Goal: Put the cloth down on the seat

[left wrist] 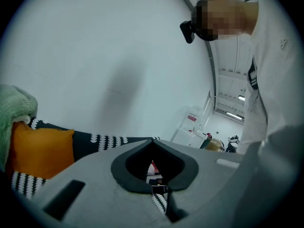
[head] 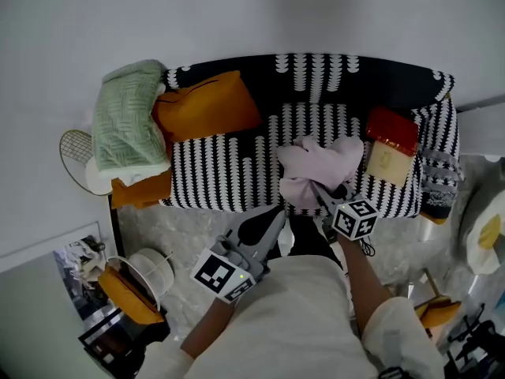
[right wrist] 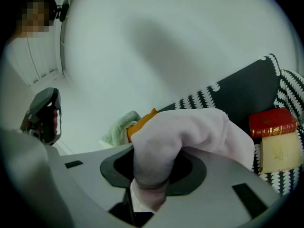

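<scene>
Pink cloth [head: 319,168] is bunched mid-frame, right over the striped seat [head: 225,172]. It's clamped in the right hand-held gripper [head: 325,196] just below it. Left hand-held gripper [head: 268,226] is closed, empty, lower left, farther off.

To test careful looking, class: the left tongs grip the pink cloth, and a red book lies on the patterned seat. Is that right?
The side is wrong: the right tongs grip the pink cloth, as the right gripper view shows; the left tongs are shut, empty. The red book does lie on the seat.
</scene>
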### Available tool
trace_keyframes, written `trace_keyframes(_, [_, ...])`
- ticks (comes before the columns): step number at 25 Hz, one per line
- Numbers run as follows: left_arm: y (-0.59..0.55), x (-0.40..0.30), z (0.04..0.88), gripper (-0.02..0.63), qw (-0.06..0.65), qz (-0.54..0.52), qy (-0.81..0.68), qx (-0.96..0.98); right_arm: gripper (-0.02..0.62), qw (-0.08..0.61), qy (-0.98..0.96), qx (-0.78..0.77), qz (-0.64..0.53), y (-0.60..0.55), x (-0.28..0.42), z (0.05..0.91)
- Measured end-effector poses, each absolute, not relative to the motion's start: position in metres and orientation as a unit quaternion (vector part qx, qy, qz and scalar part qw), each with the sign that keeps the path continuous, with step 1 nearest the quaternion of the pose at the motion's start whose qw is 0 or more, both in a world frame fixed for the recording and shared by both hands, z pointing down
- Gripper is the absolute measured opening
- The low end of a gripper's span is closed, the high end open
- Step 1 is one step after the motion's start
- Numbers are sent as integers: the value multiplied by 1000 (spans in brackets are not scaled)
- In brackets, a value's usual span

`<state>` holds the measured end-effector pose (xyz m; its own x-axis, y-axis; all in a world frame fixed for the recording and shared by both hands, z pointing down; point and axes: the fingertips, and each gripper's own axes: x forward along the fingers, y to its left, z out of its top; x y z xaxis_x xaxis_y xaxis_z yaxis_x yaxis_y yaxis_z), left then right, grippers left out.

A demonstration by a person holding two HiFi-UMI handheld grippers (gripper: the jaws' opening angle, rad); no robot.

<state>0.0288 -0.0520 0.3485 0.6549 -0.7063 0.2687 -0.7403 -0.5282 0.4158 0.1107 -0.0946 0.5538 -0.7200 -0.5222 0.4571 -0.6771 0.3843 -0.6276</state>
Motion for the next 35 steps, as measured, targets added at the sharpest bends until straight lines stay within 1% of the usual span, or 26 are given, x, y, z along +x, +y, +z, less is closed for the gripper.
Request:
trace_keyframes(10, [-58, 38, 372, 12, 279, 42, -411, 867, 140, 158, -806, 377, 428, -109, 116, 635])
trace_keyframes(16, [-59, 39, 389, 11, 297, 46, -411, 861, 140, 186, -797, 382, 429, -121, 120, 673])
trace_keyframes(24, [-60, 42, 404, 11, 316, 44, -409, 855, 143, 223, -789, 377, 431, -126, 117, 712])
trace_keyframes(29, [-58, 45, 417, 11, 339, 55, -400, 850, 147, 242, -785, 377, 427, -133, 115, 734])
trace_keyframes(35, [-70, 41, 435, 11, 326, 49, -409, 851, 152, 259, -776, 383, 428, -140, 111, 762])
